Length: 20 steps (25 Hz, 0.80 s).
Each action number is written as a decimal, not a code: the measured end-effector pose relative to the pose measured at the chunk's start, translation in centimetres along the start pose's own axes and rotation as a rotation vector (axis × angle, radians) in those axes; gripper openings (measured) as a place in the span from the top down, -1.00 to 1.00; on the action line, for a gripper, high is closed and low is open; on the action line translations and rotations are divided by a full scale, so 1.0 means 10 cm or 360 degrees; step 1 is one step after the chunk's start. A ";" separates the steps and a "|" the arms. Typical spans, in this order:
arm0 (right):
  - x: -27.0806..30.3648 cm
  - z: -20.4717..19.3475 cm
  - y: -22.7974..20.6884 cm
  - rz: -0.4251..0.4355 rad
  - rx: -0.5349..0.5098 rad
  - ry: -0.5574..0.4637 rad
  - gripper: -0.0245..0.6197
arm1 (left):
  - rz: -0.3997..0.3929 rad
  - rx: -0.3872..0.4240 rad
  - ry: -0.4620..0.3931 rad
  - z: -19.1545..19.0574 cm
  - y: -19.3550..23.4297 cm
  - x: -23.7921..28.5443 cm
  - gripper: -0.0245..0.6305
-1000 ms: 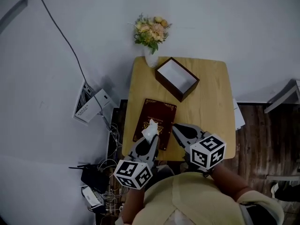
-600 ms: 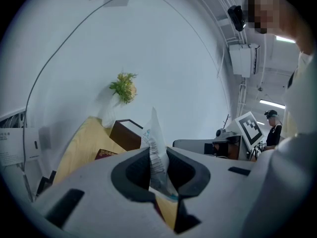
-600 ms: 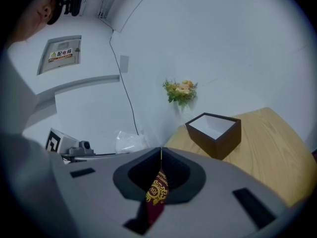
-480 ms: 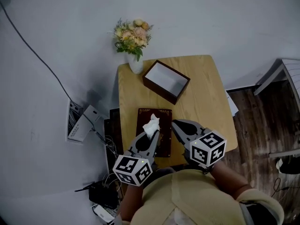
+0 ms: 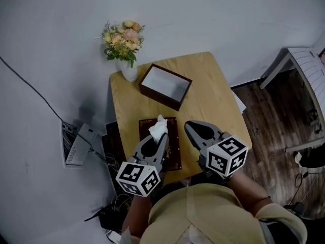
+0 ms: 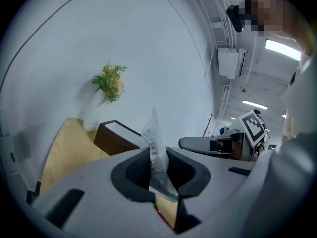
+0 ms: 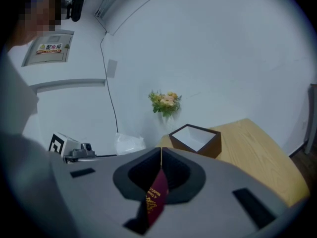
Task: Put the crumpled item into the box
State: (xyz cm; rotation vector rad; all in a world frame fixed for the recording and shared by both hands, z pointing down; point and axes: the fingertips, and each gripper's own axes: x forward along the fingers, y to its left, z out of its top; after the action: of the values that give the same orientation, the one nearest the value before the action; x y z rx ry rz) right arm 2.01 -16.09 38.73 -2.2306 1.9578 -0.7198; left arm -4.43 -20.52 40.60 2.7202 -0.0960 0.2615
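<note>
My left gripper (image 5: 160, 137) is shut on a white crumpled wrapper (image 5: 158, 128), held above the far end of a dark red book (image 5: 172, 151). In the left gripper view the wrapper (image 6: 154, 150) stands upright, pinched between the jaws. The open brown box (image 5: 165, 86) with a white inside sits farther back on the wooden table (image 5: 213, 95), apart from both grippers. My right gripper (image 5: 191, 129) hovers beside the left one, over the table's near part. Its jaws meet with nothing between them (image 7: 160, 151). The box (image 7: 196, 139) lies ahead of it.
A white vase of flowers (image 5: 123, 43) stands at the table's far left corner, next to the box. Cables and a power strip (image 5: 76, 144) lie on the floor to the left. White furniture (image 5: 304, 65) stands at the right over dark wood flooring.
The head view has swung, so the table now sits further left in it. My left gripper keeps its hold on the wrapper and both grippers stay side by side over the book's near end.
</note>
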 end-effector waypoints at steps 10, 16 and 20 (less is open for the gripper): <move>-0.01 0.28 -0.20 0.0028 -0.0012 -0.0073 0.83 | 0.0021 0.0075 -0.0041 0.25 -0.08 0.33 0.73; 0.04 0.41 -0.39 0.0077 -0.0017 -0.0076 0.83 | 0.0066 0.0089 -0.0044 0.32 -0.08 0.57 0.73; 0.08 0.49 -0.56 0.0088 -0.0009 -0.0074 0.83 | 0.0092 0.0101 -0.0045 0.40 -0.05 0.75 0.73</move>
State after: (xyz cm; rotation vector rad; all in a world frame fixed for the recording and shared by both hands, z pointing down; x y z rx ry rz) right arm 9.14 -17.09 36.65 -2.1665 1.9941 -0.6504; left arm 3.68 -21.83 38.26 2.7875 -0.1775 0.2462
